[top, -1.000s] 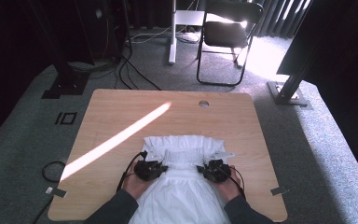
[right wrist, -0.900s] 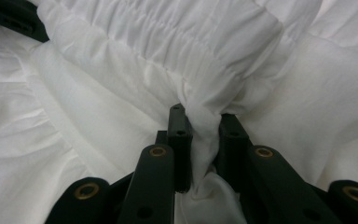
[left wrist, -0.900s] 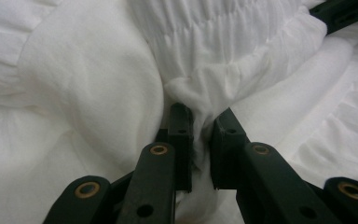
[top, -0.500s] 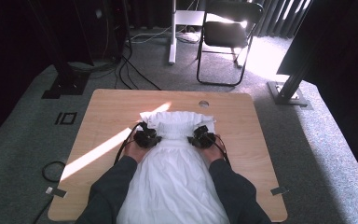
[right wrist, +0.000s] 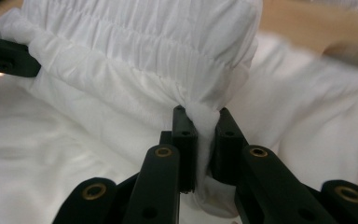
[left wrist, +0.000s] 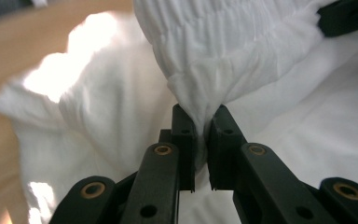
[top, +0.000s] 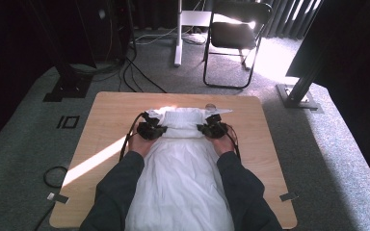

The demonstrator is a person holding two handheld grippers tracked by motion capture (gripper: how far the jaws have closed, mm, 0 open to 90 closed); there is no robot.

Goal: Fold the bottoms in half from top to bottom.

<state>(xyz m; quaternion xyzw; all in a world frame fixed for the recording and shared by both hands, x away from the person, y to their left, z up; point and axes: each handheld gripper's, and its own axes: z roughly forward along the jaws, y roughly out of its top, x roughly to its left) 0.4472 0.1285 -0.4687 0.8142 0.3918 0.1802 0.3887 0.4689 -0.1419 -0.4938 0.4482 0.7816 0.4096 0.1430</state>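
Observation:
A white garment (top: 180, 178) lies lengthwise on the wooden table (top: 107, 115), its gathered elastic band (top: 183, 120) lifted at the far end. My left gripper (top: 150, 129) is shut on the band's left corner, with bunched cloth (left wrist: 242, 51) squeezed between its pads (left wrist: 199, 116). My right gripper (top: 213, 129) is shut on the right corner, pinching a white fold (right wrist: 135, 42) at its tips (right wrist: 200, 116). Both pairs of jaws have just been closing tighter on the fabric. Each gripper view catches the other gripper's black jaw at the band's far end.
Sleeved forearms lie along both sides of the garment. A strip of sunlight (top: 94, 161) crosses the table's left half. A small round hole (top: 211, 106) sits near the far edge. Beyond the table are a black chair (top: 236, 33), a white post (top: 178, 33) and floor cables (top: 139, 72).
Both hands have carried the gathered band away from the person toward the table's far edge and slightly up. The garment now stretches out longer along the table.

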